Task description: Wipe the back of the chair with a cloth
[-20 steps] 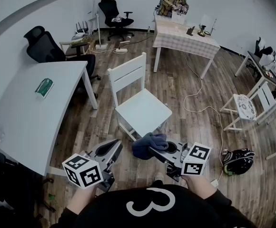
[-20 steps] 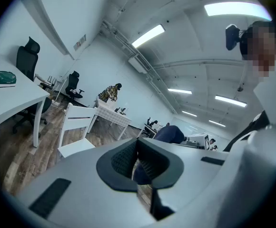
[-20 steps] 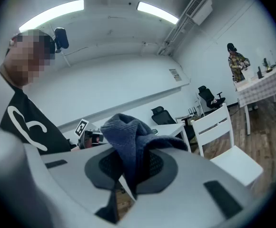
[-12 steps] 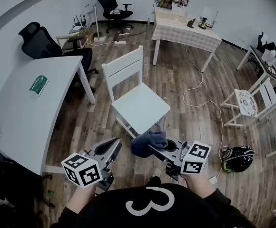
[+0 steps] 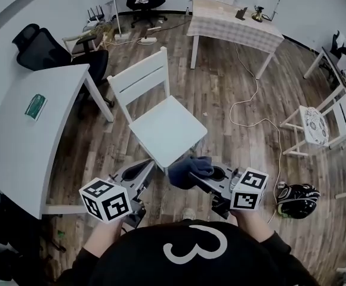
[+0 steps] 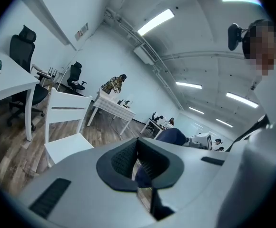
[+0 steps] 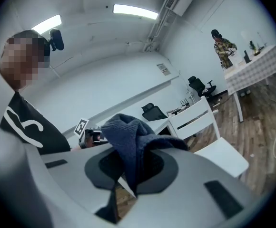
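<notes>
A white wooden chair (image 5: 161, 124) stands on the plank floor ahead of me, its slatted back (image 5: 138, 79) on the far left side. My right gripper (image 5: 198, 174) is shut on a dark blue cloth (image 5: 188, 170), which is bunched just short of the seat's near corner. In the right gripper view the cloth (image 7: 128, 137) rises out of the shut gripper (image 7: 131, 175), with the chair (image 7: 209, 137) beyond. My left gripper (image 5: 138, 173) is beside it, low and near the seat's front edge. It is shut (image 6: 138, 167) on nothing, and the chair (image 6: 66, 122) shows to its left.
A white desk (image 5: 30, 142) with a green object (image 5: 36, 106) runs along the left. A black office chair (image 5: 39, 46) stands behind it. A checked table (image 5: 232, 22) is at the back, a small white chair (image 5: 322, 121) at right, and a black bag (image 5: 295, 198) and cable (image 5: 250, 112) on the floor.
I have moved nearer the chair, so its seat now lies close in front of both grippers. The cloth stays held in the right gripper.
</notes>
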`<state>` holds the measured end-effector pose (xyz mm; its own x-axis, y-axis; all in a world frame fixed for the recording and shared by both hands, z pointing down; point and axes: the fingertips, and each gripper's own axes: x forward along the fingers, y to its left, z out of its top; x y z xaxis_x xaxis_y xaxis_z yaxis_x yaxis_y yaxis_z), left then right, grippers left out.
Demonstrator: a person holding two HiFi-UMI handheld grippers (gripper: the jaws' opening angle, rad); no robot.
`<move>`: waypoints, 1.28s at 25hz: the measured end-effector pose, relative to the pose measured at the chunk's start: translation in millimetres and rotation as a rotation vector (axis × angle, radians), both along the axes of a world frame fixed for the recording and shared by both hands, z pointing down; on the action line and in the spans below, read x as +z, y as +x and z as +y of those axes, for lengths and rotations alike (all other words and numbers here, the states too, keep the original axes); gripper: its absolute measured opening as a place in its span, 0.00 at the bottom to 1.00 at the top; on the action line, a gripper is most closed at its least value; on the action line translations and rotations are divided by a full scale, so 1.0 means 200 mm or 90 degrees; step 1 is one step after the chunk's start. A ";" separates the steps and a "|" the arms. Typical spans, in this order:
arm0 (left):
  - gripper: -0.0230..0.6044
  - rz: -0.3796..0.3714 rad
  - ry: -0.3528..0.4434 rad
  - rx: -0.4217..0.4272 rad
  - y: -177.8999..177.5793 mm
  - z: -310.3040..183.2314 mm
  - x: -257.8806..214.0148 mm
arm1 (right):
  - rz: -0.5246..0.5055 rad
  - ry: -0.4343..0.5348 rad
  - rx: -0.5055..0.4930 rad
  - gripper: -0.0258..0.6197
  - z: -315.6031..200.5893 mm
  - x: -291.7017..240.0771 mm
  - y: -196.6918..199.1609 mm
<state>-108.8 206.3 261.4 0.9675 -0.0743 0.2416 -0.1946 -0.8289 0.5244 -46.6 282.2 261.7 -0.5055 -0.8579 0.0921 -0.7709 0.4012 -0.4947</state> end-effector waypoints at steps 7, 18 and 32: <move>0.06 0.010 0.005 -0.039 0.28 -0.08 0.01 | 0.000 0.001 0.056 0.11 -0.08 0.02 0.45; 0.06 -0.030 -0.049 -0.039 0.49 -0.46 0.17 | -0.031 -0.072 0.049 0.11 -0.44 0.18 0.60; 0.06 -0.034 -0.077 -0.123 0.35 -1.42 0.28 | -0.012 -0.110 0.000 0.11 -1.48 0.26 0.57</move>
